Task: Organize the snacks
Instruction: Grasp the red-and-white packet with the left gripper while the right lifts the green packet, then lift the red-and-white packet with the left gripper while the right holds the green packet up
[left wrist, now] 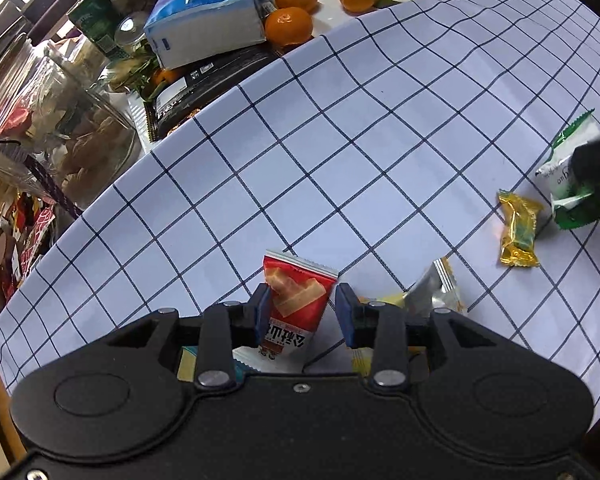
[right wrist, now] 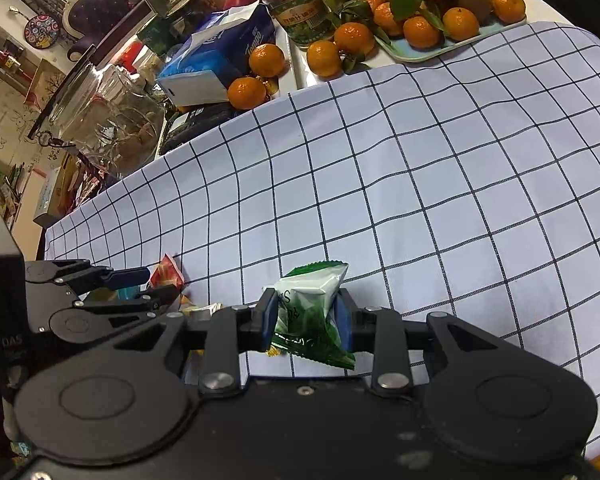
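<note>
In the left wrist view a red snack packet [left wrist: 296, 304] stands between the fingers of my left gripper [left wrist: 302, 308]. The left pad touches it and the right pad stands a little off it, so the jaws are open. Under this gripper lie more packets, one silver and orange [left wrist: 436, 292]. A gold packet [left wrist: 518, 232] lies to the right. My right gripper [right wrist: 306, 312] is shut on a green and white snack packet [right wrist: 312, 300], held just above the cloth. The same green packet [left wrist: 568, 192] shows at the right edge of the left wrist view. The left gripper [right wrist: 162, 283] and red packet [right wrist: 166, 272] show at the right wrist view's left.
A blue-checked white cloth [left wrist: 340, 140] covers the table. Along its far edge stand a blue tissue pack [left wrist: 208, 12], loose mandarins [left wrist: 288, 26], a black box [left wrist: 212, 80], a big glass jar [left wrist: 60, 120], a green-labelled jar [right wrist: 300, 8] and a tray [right wrist: 404, 56] of mandarins.
</note>
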The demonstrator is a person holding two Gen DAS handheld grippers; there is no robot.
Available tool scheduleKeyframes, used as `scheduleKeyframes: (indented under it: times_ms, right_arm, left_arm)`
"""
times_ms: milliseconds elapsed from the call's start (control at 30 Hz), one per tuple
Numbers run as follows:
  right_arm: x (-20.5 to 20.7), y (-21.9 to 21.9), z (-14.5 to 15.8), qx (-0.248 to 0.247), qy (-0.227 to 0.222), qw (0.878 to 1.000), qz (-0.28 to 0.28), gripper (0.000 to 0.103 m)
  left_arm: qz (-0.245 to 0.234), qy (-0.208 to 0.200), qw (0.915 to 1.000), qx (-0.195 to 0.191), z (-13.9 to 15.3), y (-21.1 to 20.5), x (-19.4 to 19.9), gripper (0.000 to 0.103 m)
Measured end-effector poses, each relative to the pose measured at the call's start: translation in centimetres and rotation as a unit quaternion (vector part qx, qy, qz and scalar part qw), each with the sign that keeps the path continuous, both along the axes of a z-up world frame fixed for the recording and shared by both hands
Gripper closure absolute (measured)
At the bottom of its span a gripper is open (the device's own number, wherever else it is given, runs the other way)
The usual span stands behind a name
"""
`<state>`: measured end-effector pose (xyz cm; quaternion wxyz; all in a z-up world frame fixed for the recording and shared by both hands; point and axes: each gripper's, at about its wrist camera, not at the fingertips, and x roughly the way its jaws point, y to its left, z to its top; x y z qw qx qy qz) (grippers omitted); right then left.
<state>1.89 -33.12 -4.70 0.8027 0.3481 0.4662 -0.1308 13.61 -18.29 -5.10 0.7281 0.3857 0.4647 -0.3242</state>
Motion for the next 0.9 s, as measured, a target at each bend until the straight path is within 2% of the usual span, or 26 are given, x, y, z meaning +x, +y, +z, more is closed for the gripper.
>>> scheduleKeyframes:
  times_ms: [100,233,300,367,433,567,600,667,700,833,900]
  right_arm:
    - [-0.1,-0.4,-0.2,0.013,0.002,1.0,-0.008,0.07]
    - [-0.1,-0.5,-0.3,0.025,0.0,1.0,-0.012,0.07]
    - [-0.1,-0.4,-0.3,0.024,-0.001,1.0,-0.012,0.07]
    - [0.1,-0.5,-0.3,0.025,-0.001,1.0,-0.014,0.07]
    - [0.1,-0.6,-0.3,0.027,-0.002,0.999,-0.018,0.07]
    - [0.1,-1.1,-0.2,0.024,-0.003,0.999,-0.029,0.07]
    - [0.0,-1.3,-0.2,0.024,-0.004,0.999,-0.034,0.07]
    - [-0.3,-1.7,-0.1,0.025,-0.008,0.999,-0.045,0.07]
    - [-0.4,-1.9,0.0,0.025,-0.011,0.998,-0.05,0.07]
    - [-1.0,-2.7,0.1,0.022,-0.015,0.997,-0.069,0.07]
    - [-1.2,-2.8,0.0,0.025,-0.013,0.997,-0.078,0.07]
  left_arm:
    - [-0.012,-0.006,0.9999,0.007,-0.3,0.3,0.1,0.046]
    - [-0.006,0.002,0.9999,0.015,-1.2,0.7,0.9,0.044]
    - [0.005,0.0,1.0,0.004,-1.1,0.8,1.2,0.042]
    - [0.029,0.016,0.9994,-0.009,-1.1,0.8,1.7,0.044]
    - [0.052,0.03,0.9979,-0.024,-1.1,0.7,2.0,0.051]
    - [0.103,0.03,0.9936,-0.035,-0.9,0.3,1.8,0.056]
    - [0.113,0.032,0.9922,-0.042,-0.6,0.2,1.7,0.061]
    - [0.136,0.041,0.9881,-0.06,0.5,0.3,1.4,0.085]
    - [0.153,0.051,0.9844,-0.072,1.1,0.5,1.3,0.091]
    - [0.203,0.055,0.9683,-0.134,3.8,1.6,0.5,0.091]
    - [0.22,0.057,0.9622,-0.149,4.6,2.3,0.1,0.088]
